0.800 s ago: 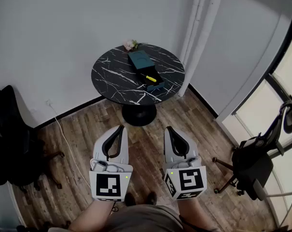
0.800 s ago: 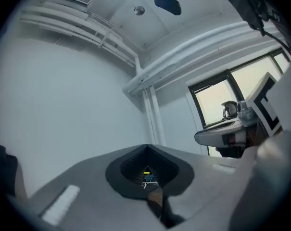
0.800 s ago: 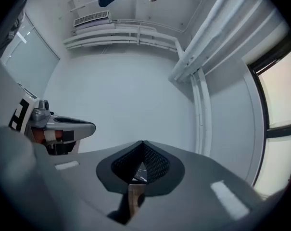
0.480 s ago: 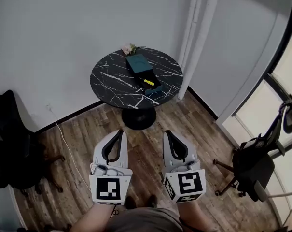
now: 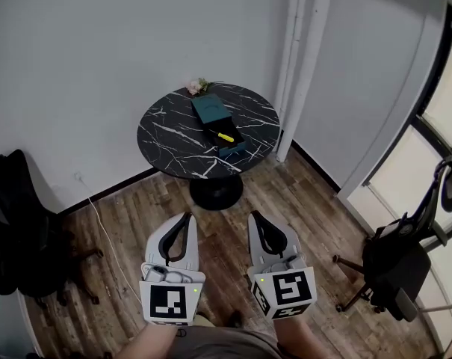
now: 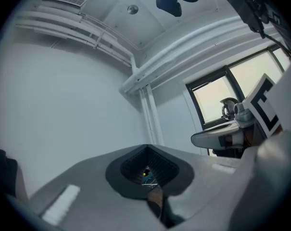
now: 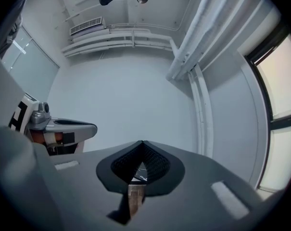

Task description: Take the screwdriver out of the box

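Two claws, the left claw [image 5: 186, 218] and the right claw [image 5: 253, 216], are closed on nothing, well apart from the round surface [image 5: 169, 129]. On it the open box [image 5: 233, 149] holds the yellow screwdriver [image 5: 226, 137], which lies flat. Its long axis slants from upper left to lower right in the head view. Its tip end is too small to tell.

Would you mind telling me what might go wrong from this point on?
Both the left gripper and right gripper have shut jaws; reaching in unopened might shove the yellow screwdriver or slide its box across the table. The white cable on the floor beside the walking path could catch a foot.
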{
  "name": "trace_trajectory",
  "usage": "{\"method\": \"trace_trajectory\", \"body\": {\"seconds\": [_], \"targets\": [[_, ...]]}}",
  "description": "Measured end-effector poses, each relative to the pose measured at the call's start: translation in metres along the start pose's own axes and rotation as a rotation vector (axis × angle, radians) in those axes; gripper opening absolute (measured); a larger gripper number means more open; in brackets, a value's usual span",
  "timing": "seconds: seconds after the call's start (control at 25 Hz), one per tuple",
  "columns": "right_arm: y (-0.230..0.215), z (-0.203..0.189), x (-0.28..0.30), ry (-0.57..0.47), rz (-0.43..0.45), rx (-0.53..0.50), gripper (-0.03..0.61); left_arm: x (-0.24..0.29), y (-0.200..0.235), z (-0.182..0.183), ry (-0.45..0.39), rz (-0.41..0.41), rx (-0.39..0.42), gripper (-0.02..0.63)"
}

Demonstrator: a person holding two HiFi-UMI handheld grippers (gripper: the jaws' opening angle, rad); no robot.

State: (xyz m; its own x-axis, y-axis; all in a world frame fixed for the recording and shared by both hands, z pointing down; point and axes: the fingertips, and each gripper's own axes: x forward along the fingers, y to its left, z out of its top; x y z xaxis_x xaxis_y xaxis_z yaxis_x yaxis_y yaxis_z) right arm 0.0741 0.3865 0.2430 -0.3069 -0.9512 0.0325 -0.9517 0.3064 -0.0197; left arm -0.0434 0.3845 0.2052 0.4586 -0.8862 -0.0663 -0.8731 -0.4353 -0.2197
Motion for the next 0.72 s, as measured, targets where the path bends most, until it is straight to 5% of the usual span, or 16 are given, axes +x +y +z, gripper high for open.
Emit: {"method": "trace_trajectory", "body": {"seconds": [0.44,0.72], "targets": [[-0.013,-0.037,0.041,0.079,0.039,0.027,0.025,0.03,0.009,-0.036,0.07,0.017,-0.022,0.0],[-0.033,-0.031,0.123,0.065,0.029,-0.009,0.025,0.1,0.056,-0.058,0.067,0.033,-0.029,0.0]]}}
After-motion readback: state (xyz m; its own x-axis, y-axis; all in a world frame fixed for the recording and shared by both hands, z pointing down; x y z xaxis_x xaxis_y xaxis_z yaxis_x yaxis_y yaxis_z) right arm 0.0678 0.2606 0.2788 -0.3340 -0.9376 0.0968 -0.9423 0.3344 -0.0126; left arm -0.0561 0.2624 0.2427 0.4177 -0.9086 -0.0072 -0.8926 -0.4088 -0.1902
